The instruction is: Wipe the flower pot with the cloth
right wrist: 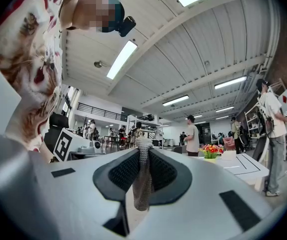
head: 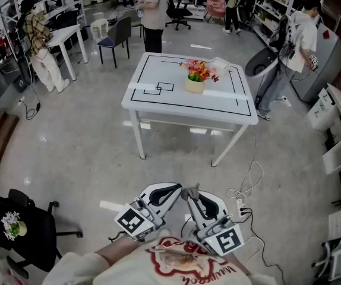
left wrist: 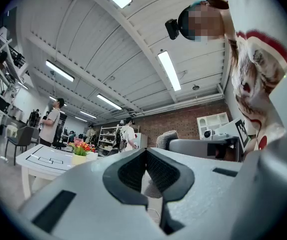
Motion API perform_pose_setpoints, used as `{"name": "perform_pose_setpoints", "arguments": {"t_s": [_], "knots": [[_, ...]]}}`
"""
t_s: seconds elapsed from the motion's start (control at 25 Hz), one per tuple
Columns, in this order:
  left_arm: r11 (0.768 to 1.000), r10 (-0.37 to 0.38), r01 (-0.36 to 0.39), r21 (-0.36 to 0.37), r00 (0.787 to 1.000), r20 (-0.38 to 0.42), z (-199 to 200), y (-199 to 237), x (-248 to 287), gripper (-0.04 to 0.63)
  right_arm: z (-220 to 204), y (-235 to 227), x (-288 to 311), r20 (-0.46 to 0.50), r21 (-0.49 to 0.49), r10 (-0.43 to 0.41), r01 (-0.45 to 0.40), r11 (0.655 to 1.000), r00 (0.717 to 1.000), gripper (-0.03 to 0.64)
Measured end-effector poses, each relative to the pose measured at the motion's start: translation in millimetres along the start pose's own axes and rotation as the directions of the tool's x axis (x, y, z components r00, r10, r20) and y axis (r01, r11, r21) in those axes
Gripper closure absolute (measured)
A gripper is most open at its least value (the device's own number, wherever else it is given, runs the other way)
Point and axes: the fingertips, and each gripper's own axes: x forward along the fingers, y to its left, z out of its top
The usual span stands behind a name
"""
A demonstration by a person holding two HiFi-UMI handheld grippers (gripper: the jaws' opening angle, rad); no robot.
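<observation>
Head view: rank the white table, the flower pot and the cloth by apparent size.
Largest: white table. Then flower pot and cloth, about alike; the cloth is much nearer the camera, so unranked.

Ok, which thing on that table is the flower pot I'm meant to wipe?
Find the white table with black taped lines in the middle of the grey floor. Toward its far side stands the flower pot, a small cream tub holding red, orange and pink flowers. It is the only colourful thing there; the object beside it is plain white.
</observation>
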Motion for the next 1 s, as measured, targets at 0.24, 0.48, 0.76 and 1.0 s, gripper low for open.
{"name": "perform_pose_setpoints", "arguments": {"t_s": [0.24,0.48,0.76,1.0], "knots": [[1.000,-0.008,0.008,-0.004,1.000,0.003,3.3,1.6,-1.8,0.592,6.0,1.8,4.8,0.015,-0.015,0.000,0.000,1.000,1.000,0.573],[1.000,-0.007,0.007,-0.012,1.000,-0.001,1.6,2.6,-2.7,0.592,5.4,1.0,4.8,0.011,0.006,-0.012,0.012,1.000,1.000,0.574],[1.000,-0.002,0.002,-0.019,1.000,-0.003,-0.2,10.2,1.7,0.592,7.9,-5.0,9.6,0.019,0.001,-0.009,0.009,1.000,1.000,0.572],[1.000,0.008,-0.008,-0.017,1.000,-0.002,-5.4,28.6,15.4,0.592,6.4,-26.8,22.2,0.049,-0.007,-0.009,0.010,1.000,0.999,0.573]]}}
